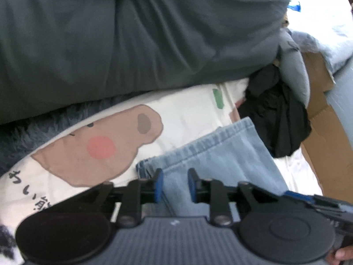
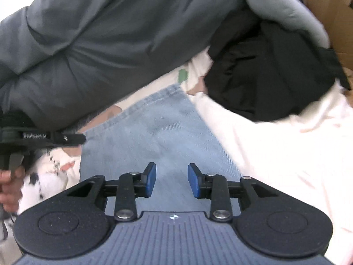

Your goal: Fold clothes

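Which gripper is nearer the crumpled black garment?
Right. The right gripper hovers over the jeans just below the black garment; the left gripper sits further along the jeans.

A bulky grey-green duvet fills the ground ahead of me, heaped over a white bedsheet printed with a brown cartoon bear and dark script. A strip of blue plush blanket shows beneath the duvet's edge. To the right stands a brown cardboard box, with a pale grey cushion bulging beside it. Bright daylight washes out the upper right corner.
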Available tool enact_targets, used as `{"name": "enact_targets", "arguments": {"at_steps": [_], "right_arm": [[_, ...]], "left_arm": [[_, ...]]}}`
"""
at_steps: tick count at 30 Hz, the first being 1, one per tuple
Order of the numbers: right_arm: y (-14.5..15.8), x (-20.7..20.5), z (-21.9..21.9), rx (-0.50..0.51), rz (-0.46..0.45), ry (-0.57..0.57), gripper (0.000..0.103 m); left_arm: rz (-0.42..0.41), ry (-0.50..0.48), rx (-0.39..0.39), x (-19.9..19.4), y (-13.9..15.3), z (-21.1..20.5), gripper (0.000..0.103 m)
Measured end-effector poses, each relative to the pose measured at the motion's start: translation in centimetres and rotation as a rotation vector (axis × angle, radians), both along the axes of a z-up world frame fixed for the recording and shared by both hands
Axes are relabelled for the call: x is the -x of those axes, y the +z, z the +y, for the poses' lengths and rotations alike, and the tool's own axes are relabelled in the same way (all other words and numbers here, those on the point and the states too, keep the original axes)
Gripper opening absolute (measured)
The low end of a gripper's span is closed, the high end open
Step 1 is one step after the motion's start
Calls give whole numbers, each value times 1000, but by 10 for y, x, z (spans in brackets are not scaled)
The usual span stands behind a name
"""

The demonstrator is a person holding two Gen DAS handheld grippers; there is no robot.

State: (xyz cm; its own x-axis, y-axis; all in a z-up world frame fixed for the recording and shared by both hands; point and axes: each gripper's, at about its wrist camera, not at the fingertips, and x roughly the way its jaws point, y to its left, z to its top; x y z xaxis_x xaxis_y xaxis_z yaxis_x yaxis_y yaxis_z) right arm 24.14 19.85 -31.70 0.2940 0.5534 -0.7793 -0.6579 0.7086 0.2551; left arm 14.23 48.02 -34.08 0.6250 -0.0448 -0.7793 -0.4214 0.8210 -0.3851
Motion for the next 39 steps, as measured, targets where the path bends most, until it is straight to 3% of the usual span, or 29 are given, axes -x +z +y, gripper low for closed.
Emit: {"name": "enact_targets", "arguments": {"at_steps": [5,10,14,19,28,35,39], "right_arm": [[7,18,-41,44,-15,-36,39],[-11,49,-76,97,30,-87,41],[-36,70,-104,168,58,-141,41],[-52,87,-140,244,49,-212,41],[-63,100,-191,350,31,-289,39],[-60,107,-211,409,13,-366,38],[-48,111,-223,369,15,-432,37]], "left_arm": [[-29,-87,2,8,9,-31,32],[-31,-202,59,11,5,-67,32],[7,-292,89,18,-11,-95,31],[73,-417,73,35,-30,-118,31],[137,-470,2,41,-44,-128,26],[135,-457,-8,42,-38,-128,26],[127,-464,0,47,-30,-125,26]]}}
